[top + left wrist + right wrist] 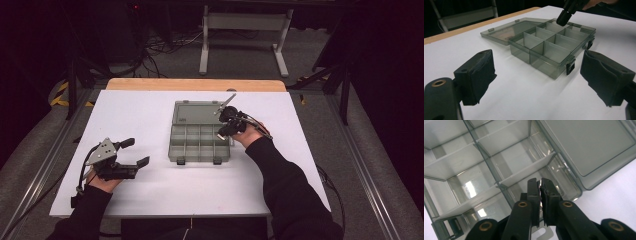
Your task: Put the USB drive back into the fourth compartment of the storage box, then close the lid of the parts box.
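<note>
The clear compartment box (200, 140) lies open mid-table; the right gripper (223, 133), jaws pressed together with only a thin pale sliver, hard to identify, between them, hangs over its 3 o'clock compartments; the left gripper (136, 152) rests wide open, empty, at 9 o'clock
</note>
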A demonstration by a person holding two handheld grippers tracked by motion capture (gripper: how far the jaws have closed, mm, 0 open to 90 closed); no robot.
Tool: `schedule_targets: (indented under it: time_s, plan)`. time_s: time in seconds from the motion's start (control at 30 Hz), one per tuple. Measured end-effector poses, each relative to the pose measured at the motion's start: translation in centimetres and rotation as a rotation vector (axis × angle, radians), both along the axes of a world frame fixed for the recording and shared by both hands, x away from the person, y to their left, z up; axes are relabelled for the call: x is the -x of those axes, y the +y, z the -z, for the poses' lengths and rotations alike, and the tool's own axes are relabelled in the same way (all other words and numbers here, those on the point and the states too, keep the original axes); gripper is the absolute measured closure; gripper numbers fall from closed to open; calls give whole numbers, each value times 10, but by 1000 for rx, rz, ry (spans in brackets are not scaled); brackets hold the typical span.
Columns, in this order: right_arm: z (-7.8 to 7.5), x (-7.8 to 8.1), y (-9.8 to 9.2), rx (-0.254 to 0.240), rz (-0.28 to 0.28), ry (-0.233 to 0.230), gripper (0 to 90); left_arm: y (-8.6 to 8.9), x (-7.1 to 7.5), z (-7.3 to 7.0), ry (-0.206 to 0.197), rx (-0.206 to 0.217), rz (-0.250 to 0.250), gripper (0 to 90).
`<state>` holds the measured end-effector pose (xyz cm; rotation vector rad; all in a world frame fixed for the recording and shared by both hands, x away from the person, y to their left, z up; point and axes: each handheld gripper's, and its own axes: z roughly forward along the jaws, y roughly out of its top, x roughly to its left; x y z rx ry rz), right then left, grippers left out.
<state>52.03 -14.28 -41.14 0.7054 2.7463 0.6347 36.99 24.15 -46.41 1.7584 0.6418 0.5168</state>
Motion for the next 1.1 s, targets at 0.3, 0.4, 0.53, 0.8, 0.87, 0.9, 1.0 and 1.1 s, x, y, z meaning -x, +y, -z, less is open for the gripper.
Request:
schedule_targets:
  time_s: [0.3, 0.4, 0.53, 0.8, 0.87, 0.9, 1.0, 1.1]
  plan:
    - [-17, 11, -24, -66, 43, -56, 900, 0, -9, -12, 46, 33, 44, 204]
    - [-20, 14, -32, -87, 55, -65, 900, -2, -17, -21, 84, -11, 79, 304]
    - [-22, 18, -42, -108, 70, -75, 900, -7, -26, -27, 117, -34, 86, 451]
    - [-27, 19, -51, -138, 75, -95, 900, -16, -45, -40, 183, -158, 31, 889]
    - [-26, 18, -52, -137, 77, -93, 900, -19, -52, -44, 191, -185, 20, 898]
    - [-26, 17, -52, -136, 81, -91, 900, -21, -56, -47, 196, -202, 17, 898]
    - [-27, 13, -53, -123, 86, -92, 900, -27, -65, -53, 203, -237, 21, 899]
    - [-30, 9, -55, -119, 89, -100, 900, -30, -72, -58, 216, -238, 29, 899]
